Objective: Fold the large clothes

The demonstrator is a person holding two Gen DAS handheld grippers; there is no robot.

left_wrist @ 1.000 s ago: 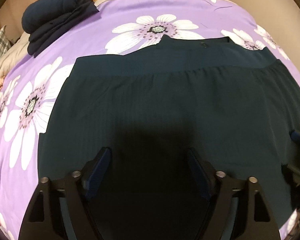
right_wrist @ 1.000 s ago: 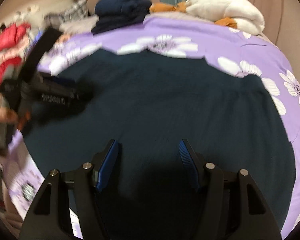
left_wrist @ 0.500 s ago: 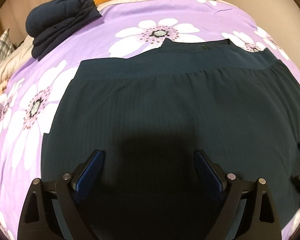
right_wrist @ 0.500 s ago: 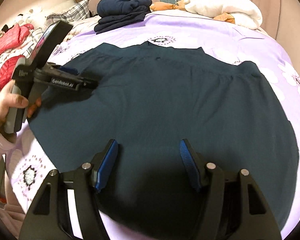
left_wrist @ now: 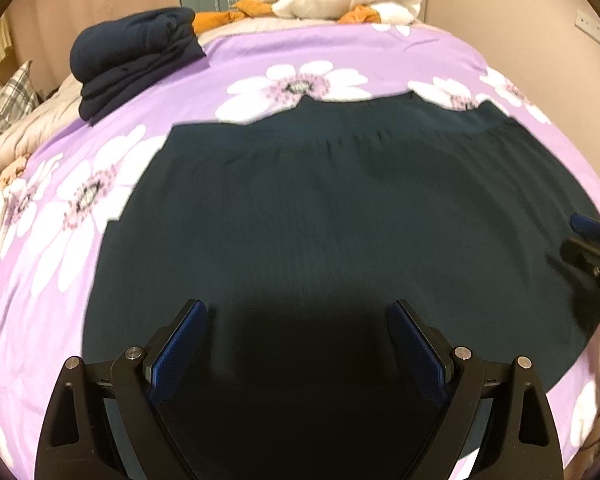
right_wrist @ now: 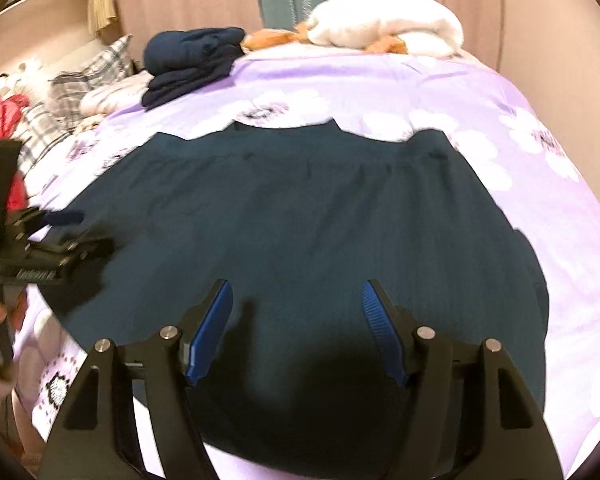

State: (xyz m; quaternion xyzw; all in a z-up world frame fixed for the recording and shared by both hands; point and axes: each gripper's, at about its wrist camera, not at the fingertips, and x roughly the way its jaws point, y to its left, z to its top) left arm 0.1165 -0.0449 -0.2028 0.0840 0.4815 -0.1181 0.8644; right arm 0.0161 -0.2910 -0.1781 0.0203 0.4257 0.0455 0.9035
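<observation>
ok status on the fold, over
Left gripper and right gripper open, empty. Dark teal ribbed garment flat, unfolded on purple floral bedspread. Nothing obstructing.

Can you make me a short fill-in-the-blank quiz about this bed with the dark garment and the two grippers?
1. The dark teal garment lies spread flat on a purple bedspread printed with white ____.
2. Both the left gripper and the right gripper have their jaws ____.
3. The folded navy clothes sit at the far ____ corner of the bedspread.

Missing words: flowers; open; left
</observation>
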